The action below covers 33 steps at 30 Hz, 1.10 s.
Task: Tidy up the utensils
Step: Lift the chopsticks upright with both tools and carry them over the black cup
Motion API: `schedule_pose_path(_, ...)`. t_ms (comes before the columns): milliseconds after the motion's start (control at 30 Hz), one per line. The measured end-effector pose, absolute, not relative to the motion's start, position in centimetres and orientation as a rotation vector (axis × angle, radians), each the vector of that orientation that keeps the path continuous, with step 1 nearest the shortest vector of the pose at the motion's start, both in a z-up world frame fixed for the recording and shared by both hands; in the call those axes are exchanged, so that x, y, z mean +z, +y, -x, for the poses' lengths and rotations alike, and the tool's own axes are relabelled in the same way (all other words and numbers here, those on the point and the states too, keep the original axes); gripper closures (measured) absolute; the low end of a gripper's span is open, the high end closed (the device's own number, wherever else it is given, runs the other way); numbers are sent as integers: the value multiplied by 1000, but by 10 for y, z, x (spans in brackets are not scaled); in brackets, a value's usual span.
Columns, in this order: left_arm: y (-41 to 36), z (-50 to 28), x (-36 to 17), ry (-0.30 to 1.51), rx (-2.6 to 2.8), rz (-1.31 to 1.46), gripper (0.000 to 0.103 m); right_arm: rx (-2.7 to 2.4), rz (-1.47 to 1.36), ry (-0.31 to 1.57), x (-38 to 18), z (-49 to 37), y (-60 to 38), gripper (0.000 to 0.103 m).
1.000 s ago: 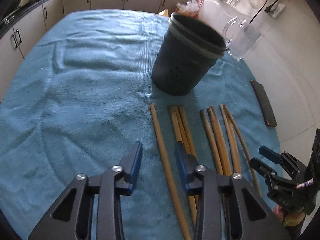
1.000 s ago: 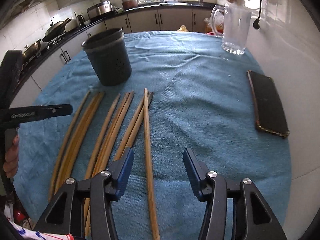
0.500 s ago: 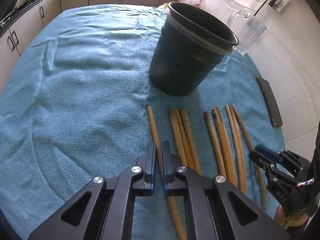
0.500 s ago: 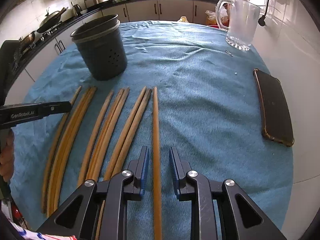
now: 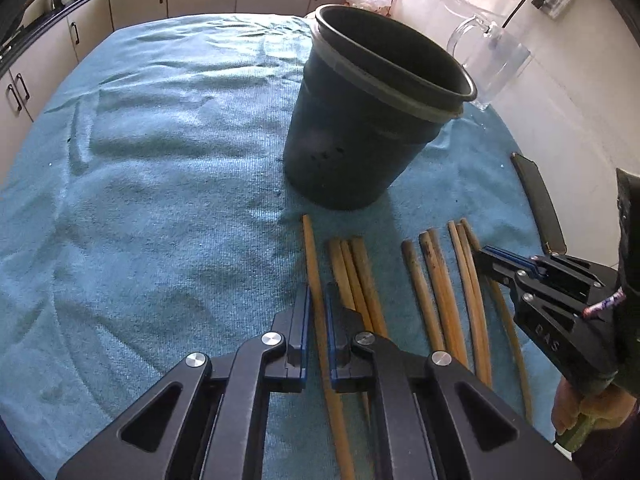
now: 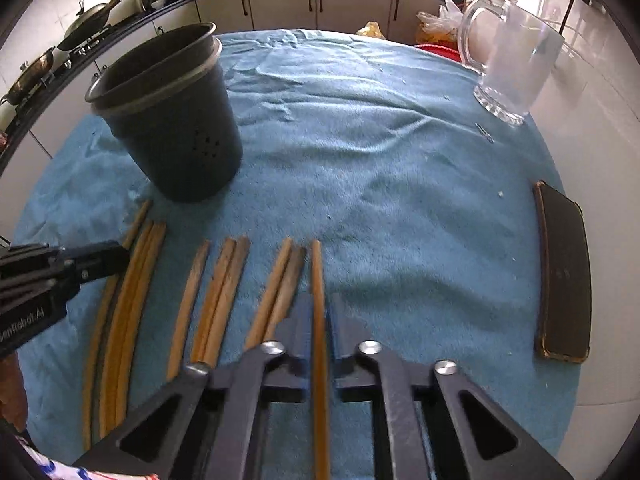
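Several wooden chopsticks lie side by side on a blue towel (image 6: 380,160), in front of a dark holder cup (image 5: 360,148) (image 6: 180,140). My left gripper (image 5: 316,292) is shut on the leftmost chopstick (image 5: 310,248), pads pressed on both sides of it low on the towel. My right gripper (image 6: 320,304) has its jaws closing tight on the rightmost chopstick (image 6: 317,264), pads touching it. Each gripper shows in the other's view: the right gripper (image 5: 486,258) at the row's right end, the left gripper (image 6: 120,254) at its left end.
A clear glass mug (image 6: 516,64) stands at the back right near the wall. A dark phone (image 6: 564,276) lies on the towel's right edge. Kitchen cabinets and a stove with pans run behind the table. A hand (image 5: 576,408) holds the right gripper's handle.
Both grippers went from open to shut, each closing around a chopstick at its end of the row. The right one also moved forward along its chopstick.
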State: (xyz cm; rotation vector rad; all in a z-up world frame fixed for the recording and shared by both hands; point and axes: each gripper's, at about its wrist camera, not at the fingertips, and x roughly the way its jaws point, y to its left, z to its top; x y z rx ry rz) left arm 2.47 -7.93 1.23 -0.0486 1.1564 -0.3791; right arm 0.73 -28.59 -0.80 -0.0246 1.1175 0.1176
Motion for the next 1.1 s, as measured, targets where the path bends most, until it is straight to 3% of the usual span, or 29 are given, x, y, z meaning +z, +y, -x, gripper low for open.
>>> schedule_pose_path(567,-35,82,119,784,-430,89,97,120,-154,758,95,103,-311,97)
schedule_pose_path(1100,-30,171,170,542,-444,41,97,116,-123,539,159,184,-303,97)
